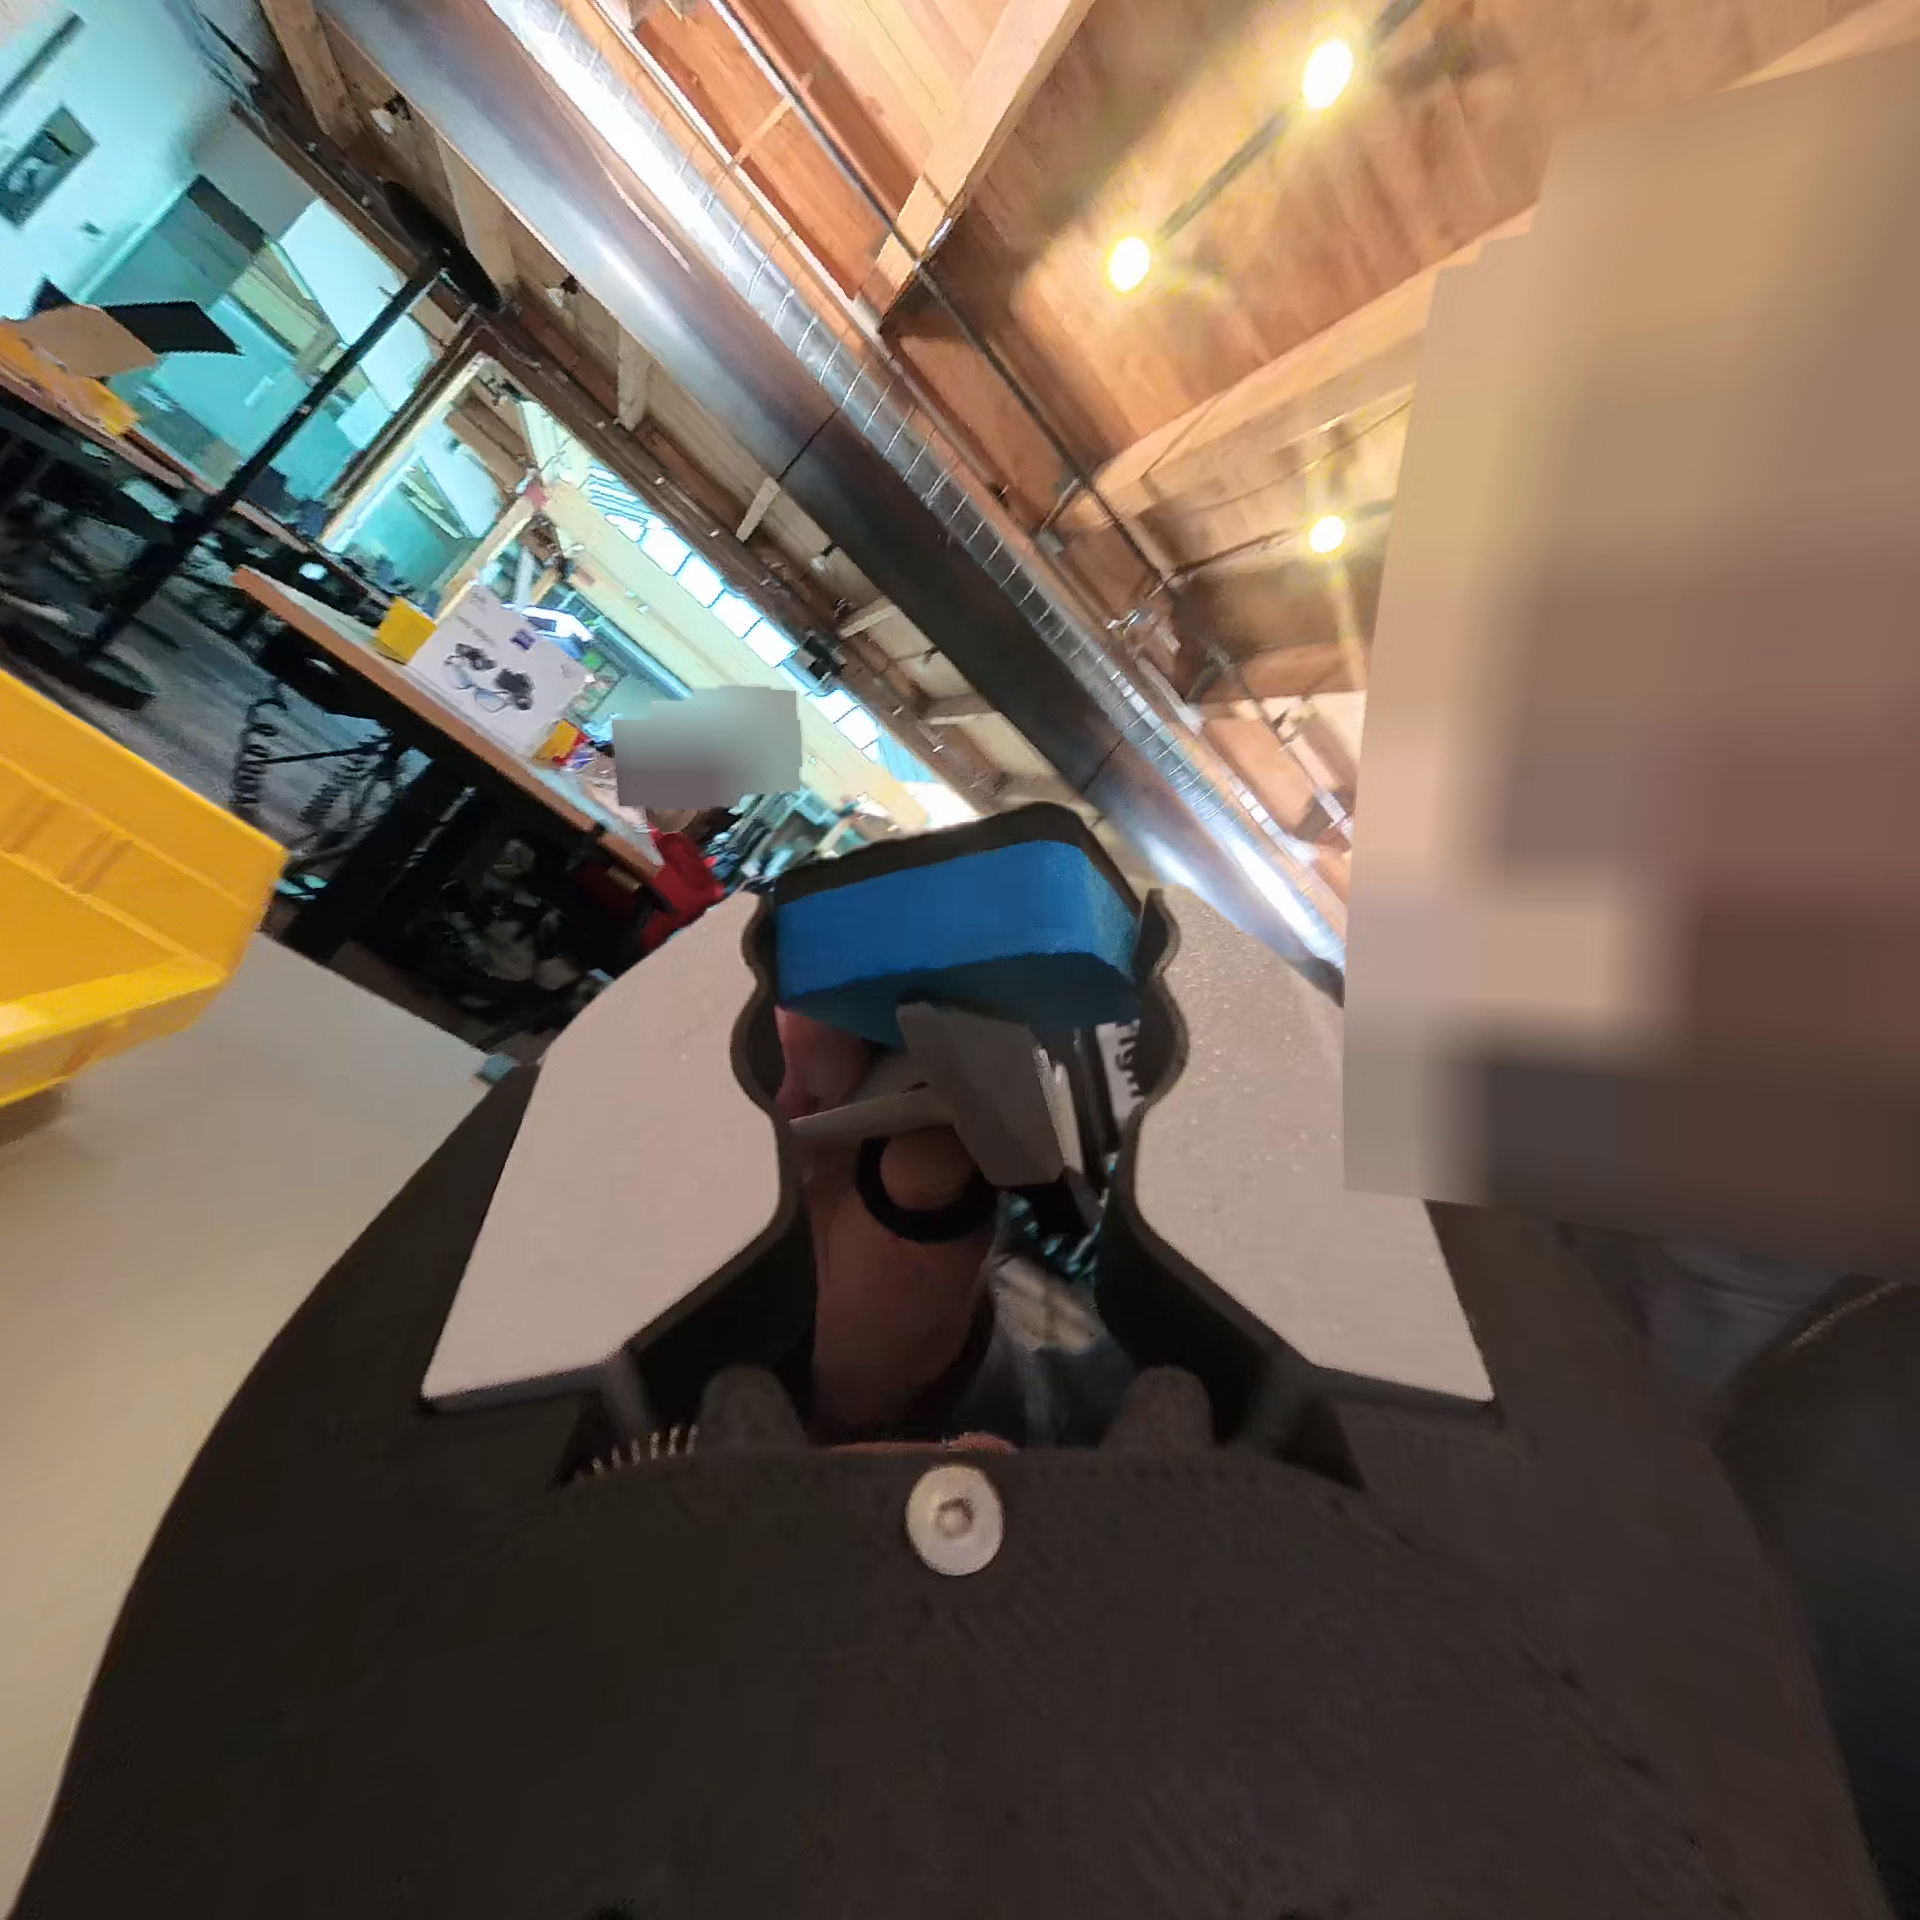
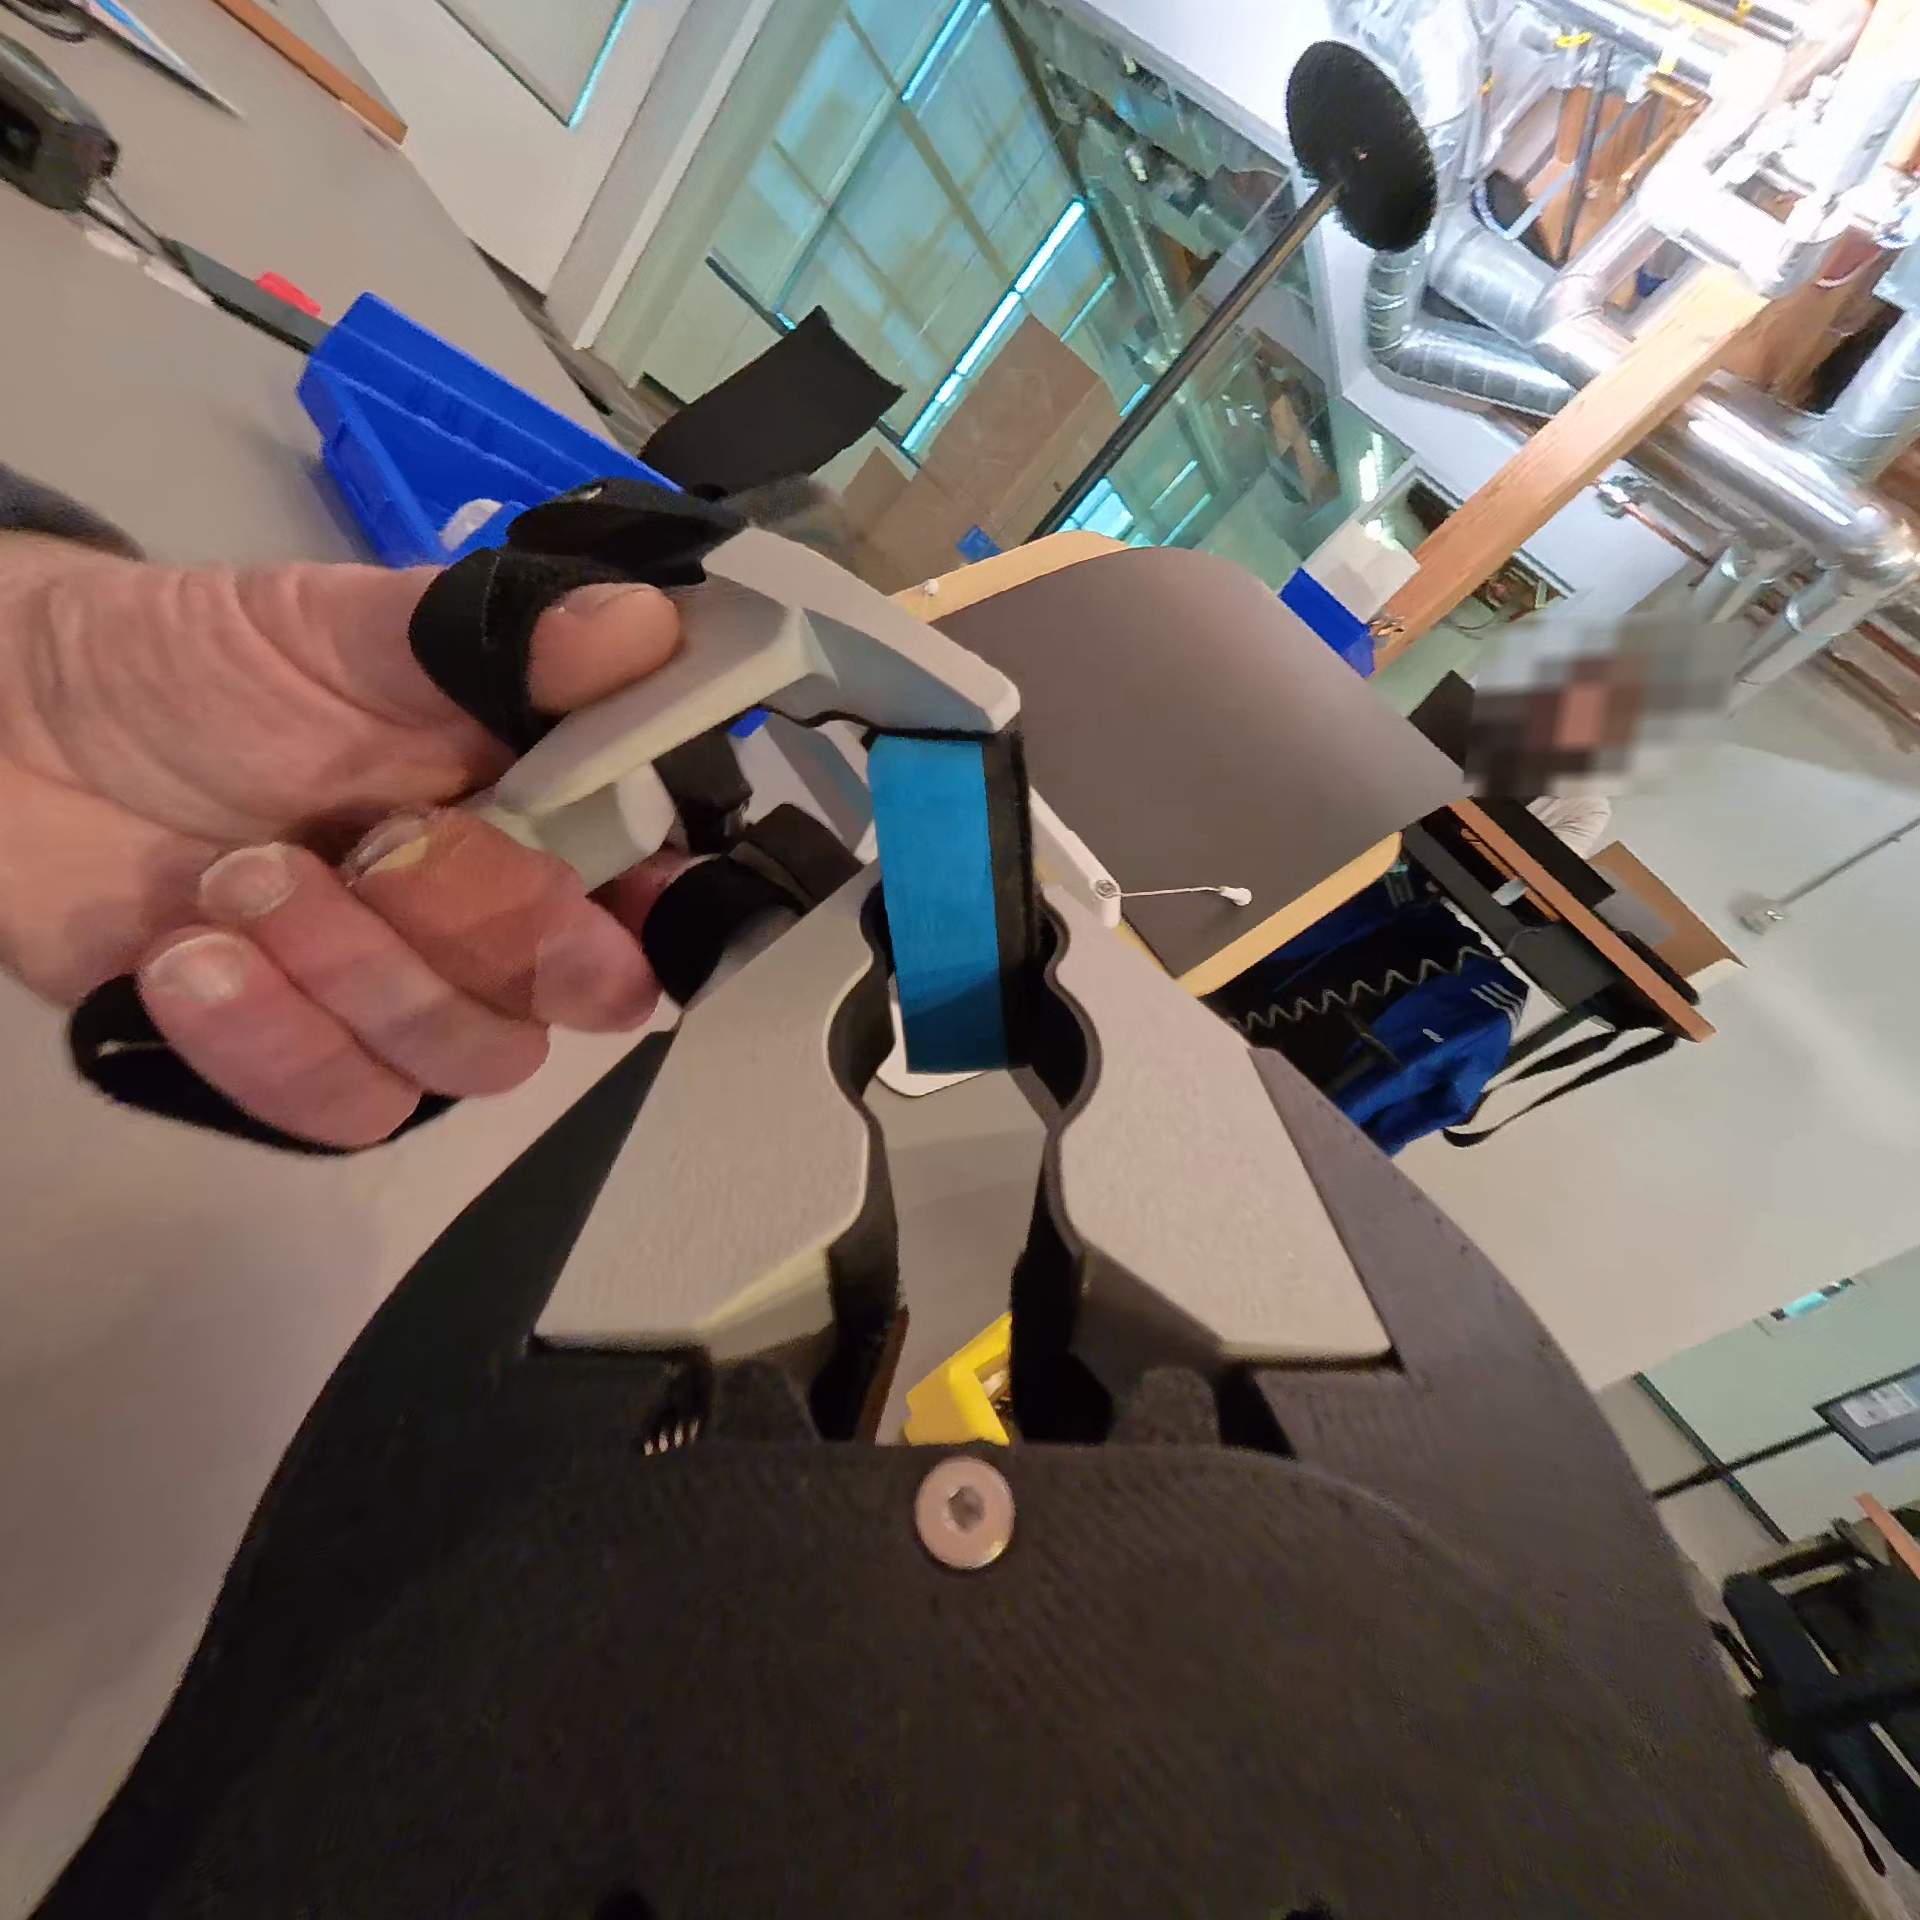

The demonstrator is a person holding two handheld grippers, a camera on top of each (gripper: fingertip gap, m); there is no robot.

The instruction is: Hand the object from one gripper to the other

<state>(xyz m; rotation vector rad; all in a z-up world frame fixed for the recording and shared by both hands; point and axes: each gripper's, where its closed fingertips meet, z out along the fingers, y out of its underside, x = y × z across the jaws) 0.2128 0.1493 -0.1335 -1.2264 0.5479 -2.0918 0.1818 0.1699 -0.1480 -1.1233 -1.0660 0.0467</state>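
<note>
- Biggest risk: the blue foam block (image 2: 935,894) drops onto the counter (image 1: 208,1195). It is held up in the air between the two claws, and I judge the hand-over to be at its midpoint. If one claw spreads before the other has a sure pinch, nothing holds the block.
- The left claw (image 1: 961,914) appears pressed onto the block's two ends, so it grips along the length.
- The right claw (image 2: 956,966) appears to pinch it across the thin way, blue face on one side and black backing on the other. With only the tips on soft foam, the block could squirm out or twist.
- Lesser risk: the claws sit crossed and very close together, so drawing one away at an angle could snag the other's fingers and drag the block askew.
- Smaller still: the hand (image 2: 260,810) working the left claw is strapped in close by, so a hasty pull may knock it.
- Yellow bin (image 1: 104,935), on the counter to the left and well apart from the block: its inside is hidden.
- Blue bin (image 2: 436,436), farther back on the counter: I cannot tell what it holds.
</note>
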